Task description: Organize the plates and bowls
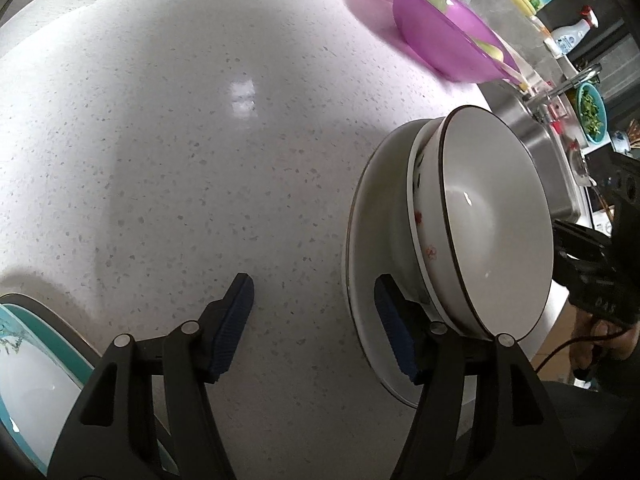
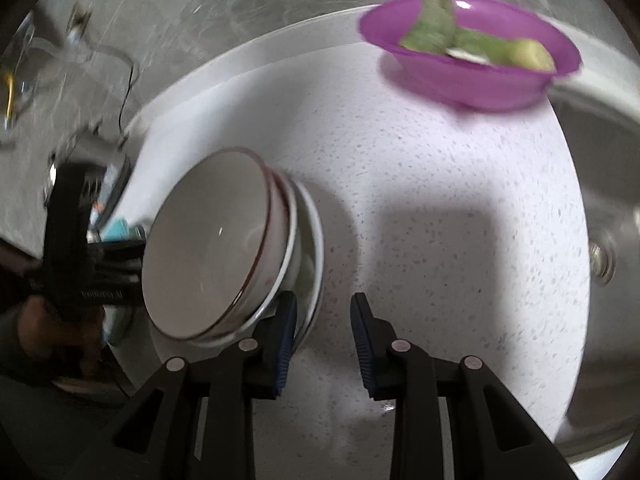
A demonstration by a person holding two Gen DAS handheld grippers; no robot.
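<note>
Two bowls point(image 1: 492, 216) nested on a plate point(image 1: 368, 256), basin point(image 1: 444, 40) behind, sink point(image 2: 600, 200) right of counter point(image 1: 180, 160)

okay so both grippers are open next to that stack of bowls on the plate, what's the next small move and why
Probably move the left gripper toward the teal-rimmed plate at the counter's near edge. The two bowls already sit nested on the white plate, both grippers are open and hold nothing, and that plate lies apart from the stack.

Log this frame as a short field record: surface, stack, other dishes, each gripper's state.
surface: speckled white counter
stack: two bowls nested on a white plate
other dishes: purple bowl holding green vegetables; teal-rimmed plate at the counter edge
left gripper: open, one finger over the plate rim
right gripper: open, beside the stack
</note>
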